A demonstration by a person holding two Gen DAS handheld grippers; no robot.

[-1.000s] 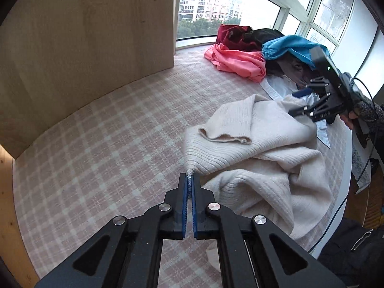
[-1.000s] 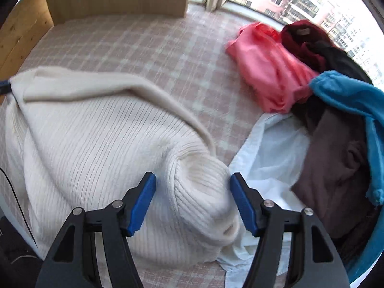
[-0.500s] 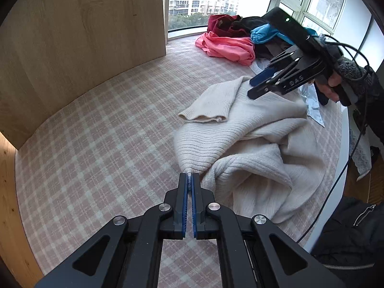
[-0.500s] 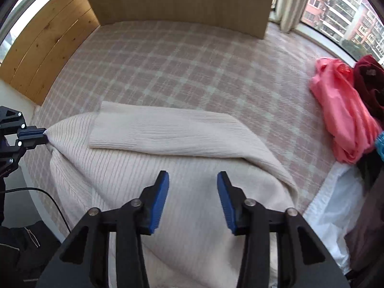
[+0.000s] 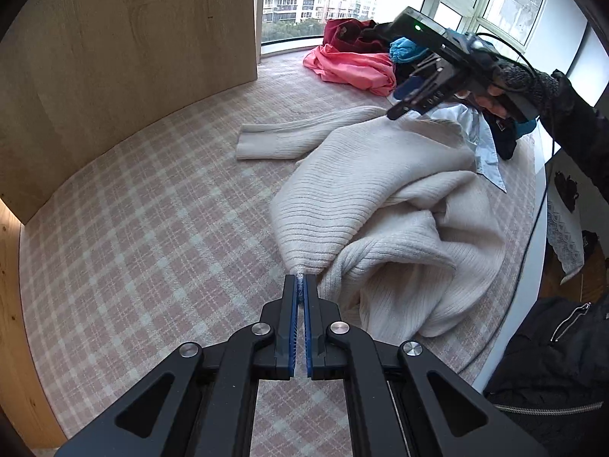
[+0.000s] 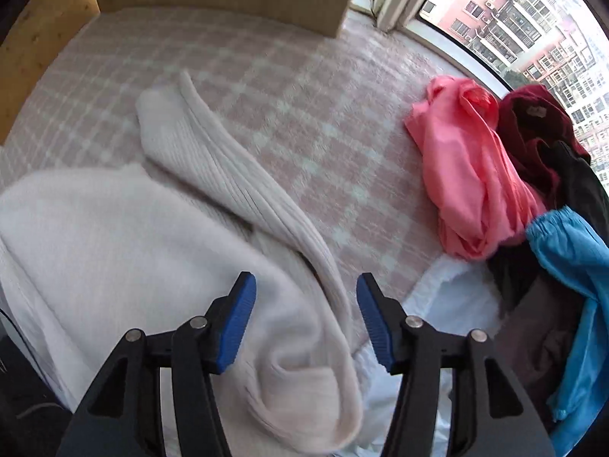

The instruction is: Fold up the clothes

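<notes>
One cream ribbed sweater (image 5: 380, 198) lies rumpled on a pink-and-white checked surface (image 5: 133, 228) beside a bay window, as a person works it with two tools. The left hand-held gripper (image 5: 300, 289), at 6 o'clock in its own wrist view, is clamped on a pinched corner of the sweater's hem, blue pads pressed together with a nub of knit showing at the tips. One sleeve (image 5: 289, 139) stretches flat toward 11 o'clock of the garment's bulk. The right hand-held gripper (image 5: 399, 108), carried in a dark-sleeved hand (image 5: 495, 101), hangs over the sweater's far edge at 2 o'clock in the left view; its jaws have just been opening, and in its own wrist view the right hand-held gripper (image 6: 306, 304) stands with blue pads apart above the knit, pressing on nothing, though that view is motion-blurred. A heap of other clothes lies by the window at 3 o'clock in the right view: one coral-pink garment (image 6: 468, 175), one dark red garment (image 6: 533, 125), one bright blue garment (image 6: 571, 251), one black garment (image 6: 582, 190) and one white garment (image 6: 449, 304) touching the sweater. A pale wooden panel (image 5: 133, 57) stands at 10 o'clock in the left view
</notes>
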